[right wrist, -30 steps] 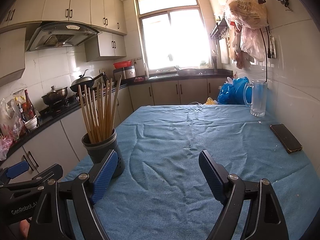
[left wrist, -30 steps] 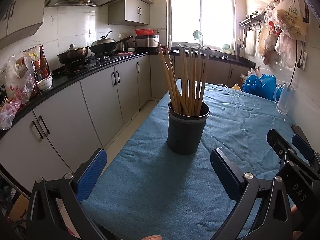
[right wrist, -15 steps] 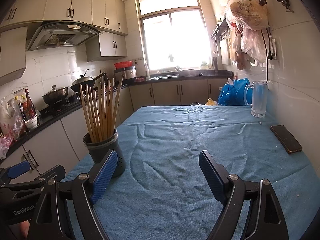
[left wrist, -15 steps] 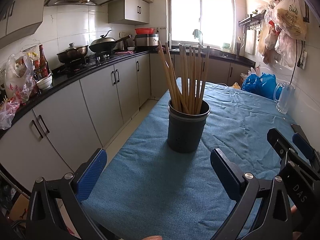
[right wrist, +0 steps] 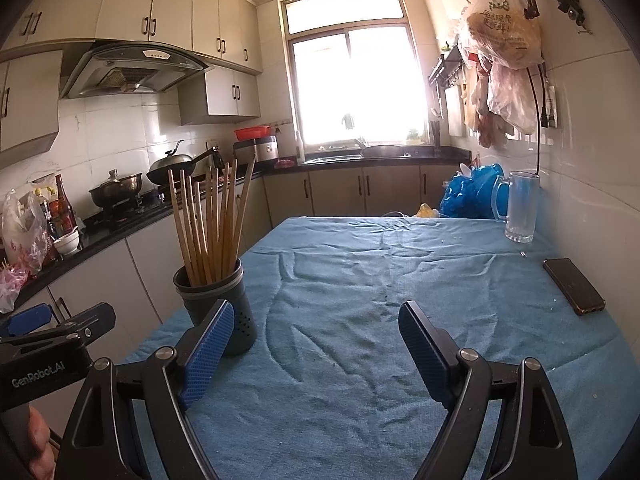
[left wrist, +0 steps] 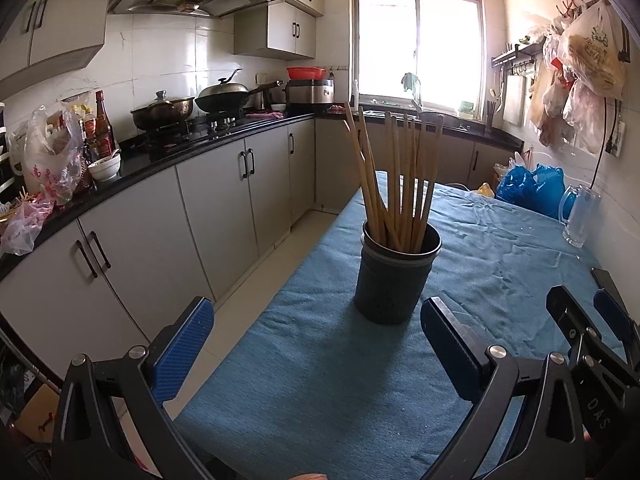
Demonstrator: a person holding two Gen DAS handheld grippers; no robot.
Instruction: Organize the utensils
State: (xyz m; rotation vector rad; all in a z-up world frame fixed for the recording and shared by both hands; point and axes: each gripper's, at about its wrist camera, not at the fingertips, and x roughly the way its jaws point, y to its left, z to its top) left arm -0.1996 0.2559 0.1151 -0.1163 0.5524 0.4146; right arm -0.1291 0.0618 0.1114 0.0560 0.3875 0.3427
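1. Left wrist view: wooden chopsticks (left wrist: 400,184) stand bunched in a dark round holder (left wrist: 394,276) near the left edge of the blue-clothed counter (left wrist: 320,380).
2. The left hand-held gripper (left wrist: 316,340) hangs just short of the holder, jaws spread wide, gripping nothing.
3. The right hand-held gripper (right wrist: 316,344) is beside it, equally wide and empty, with the holder just past its left pad.
4. A black phone (right wrist: 573,286) and a glass mug (right wrist: 518,206) sit by the wall.

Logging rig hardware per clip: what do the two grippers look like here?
Both the left gripper and the right gripper have black skeletal frames with silver pivot bolts and textured blue finger pads. The left gripper's body reads "GenRobot.AI" in white. No cables or sleeves show.
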